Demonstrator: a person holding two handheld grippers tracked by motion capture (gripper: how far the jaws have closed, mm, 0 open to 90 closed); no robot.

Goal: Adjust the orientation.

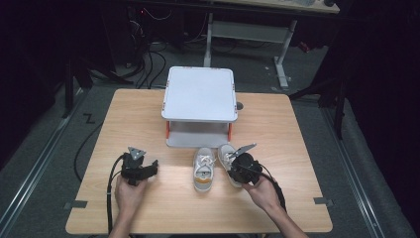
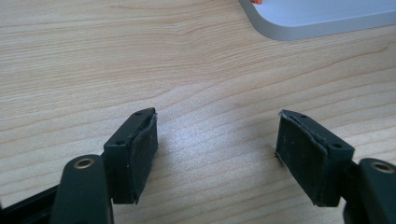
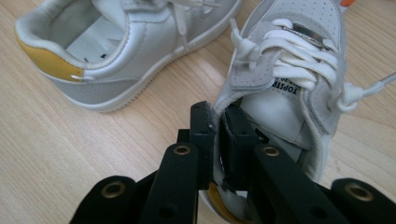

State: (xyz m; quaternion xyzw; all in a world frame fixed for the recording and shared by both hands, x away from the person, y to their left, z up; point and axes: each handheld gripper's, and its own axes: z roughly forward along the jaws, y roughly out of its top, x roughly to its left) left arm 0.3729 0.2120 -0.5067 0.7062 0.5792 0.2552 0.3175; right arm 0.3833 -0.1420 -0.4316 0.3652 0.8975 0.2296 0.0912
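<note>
Two small white and grey sneakers with yellow heels stand side by side on the wooden table. In the right gripper view, my right gripper is shut on the inner side wall of the right sneaker, one jaw inside its opening and one outside. The left sneaker stands free beside it. From above, the right gripper sits over the right sneaker, close to the left sneaker. My left gripper hovers low over bare wood at the left, and the left gripper is open with nothing between its pads.
A grey two-tier stand with orange posts sits at the back middle of the table, just behind the sneakers; its corner lies ahead of the left gripper. A desk frame and cables are on the floor beyond the table.
</note>
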